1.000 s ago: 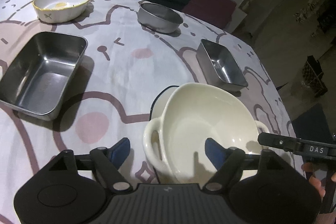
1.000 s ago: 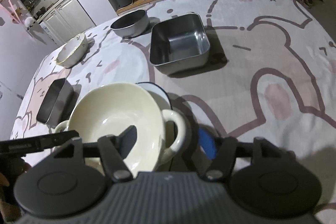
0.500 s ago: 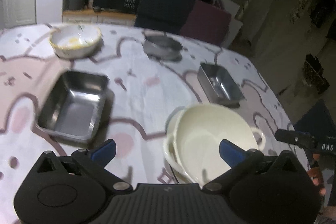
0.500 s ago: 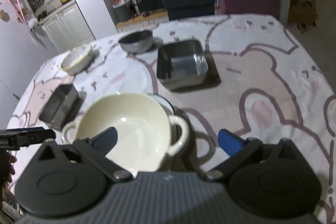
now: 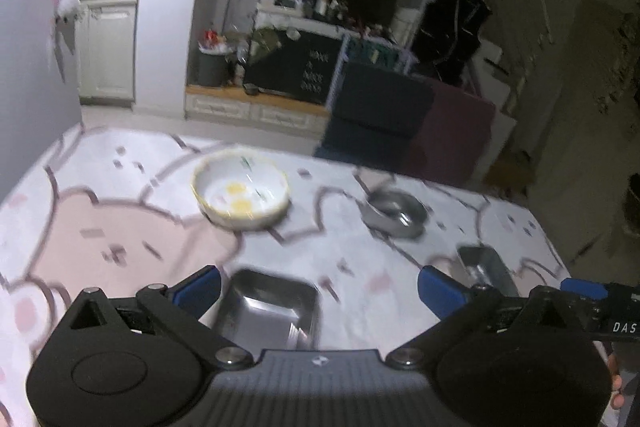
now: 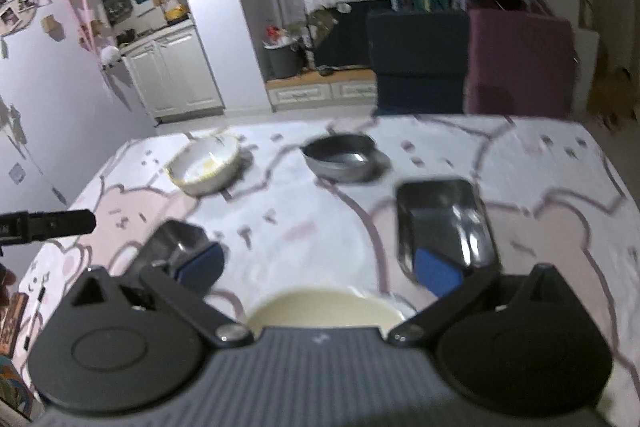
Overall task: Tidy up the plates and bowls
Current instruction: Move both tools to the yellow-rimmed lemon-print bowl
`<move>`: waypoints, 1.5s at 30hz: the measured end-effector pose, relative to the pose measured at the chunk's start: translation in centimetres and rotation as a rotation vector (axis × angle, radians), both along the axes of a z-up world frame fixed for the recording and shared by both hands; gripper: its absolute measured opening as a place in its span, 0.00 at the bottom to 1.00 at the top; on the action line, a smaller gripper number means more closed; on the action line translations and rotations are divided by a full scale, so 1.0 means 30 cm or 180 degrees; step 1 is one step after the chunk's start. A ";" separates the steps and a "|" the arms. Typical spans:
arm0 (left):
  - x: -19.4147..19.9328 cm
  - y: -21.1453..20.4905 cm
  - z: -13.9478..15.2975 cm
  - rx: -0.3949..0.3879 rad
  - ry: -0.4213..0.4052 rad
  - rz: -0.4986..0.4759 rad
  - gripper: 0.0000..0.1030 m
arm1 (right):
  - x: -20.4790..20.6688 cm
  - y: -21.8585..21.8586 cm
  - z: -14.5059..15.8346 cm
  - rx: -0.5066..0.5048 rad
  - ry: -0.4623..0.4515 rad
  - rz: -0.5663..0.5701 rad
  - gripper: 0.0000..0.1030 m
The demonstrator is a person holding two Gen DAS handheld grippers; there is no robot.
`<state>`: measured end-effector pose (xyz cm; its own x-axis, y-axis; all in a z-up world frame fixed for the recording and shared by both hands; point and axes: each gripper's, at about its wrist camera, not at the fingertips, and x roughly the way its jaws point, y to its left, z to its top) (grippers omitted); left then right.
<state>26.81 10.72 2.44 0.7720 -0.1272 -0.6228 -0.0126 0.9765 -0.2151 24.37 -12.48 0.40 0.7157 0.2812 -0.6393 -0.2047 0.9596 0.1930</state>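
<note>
Right, both my jaws stand wide with nothing between them. My left gripper point(image 5: 318, 285) hangs above the big steel tray point(image 5: 272, 307), clear of every dish, so I can scan the bench point(image 5: 120, 227). Beyond it, left to right: the white patterned bowl point(image 5: 240, 193), the round steel bowl point(image 5: 394, 213), the small steel tray point(image 5: 486, 267). They lie well apart, unsorted. My right gripper point(image 6: 320, 267) sits just over the cream two-handled bowl point(image 6: 324, 309), whose rim peeks out under my body. I judge that bowl placed; next I'd nest a steel piece.
</note>
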 end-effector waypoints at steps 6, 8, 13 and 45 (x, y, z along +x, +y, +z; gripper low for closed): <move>0.164 0.095 0.024 0.0244 -0.0098 0.0136 1.00 | 0.172 0.123 0.046 -0.0039 -0.0142 0.0147 1.00; 0.228 0.125 0.011 0.0315 -0.0082 0.0208 1.00 | 0.238 0.165 0.057 -0.0047 -0.0175 0.0192 1.00; 0.363 0.206 -0.061 0.0376 -0.0077 0.0299 1.00 | 0.426 0.268 0.043 -0.0099 -0.0162 0.0229 1.00; 0.781 0.431 -0.514 -0.0366 0.0343 0.0537 0.40 | 1.136 0.712 -0.366 0.0079 0.0665 0.0635 0.41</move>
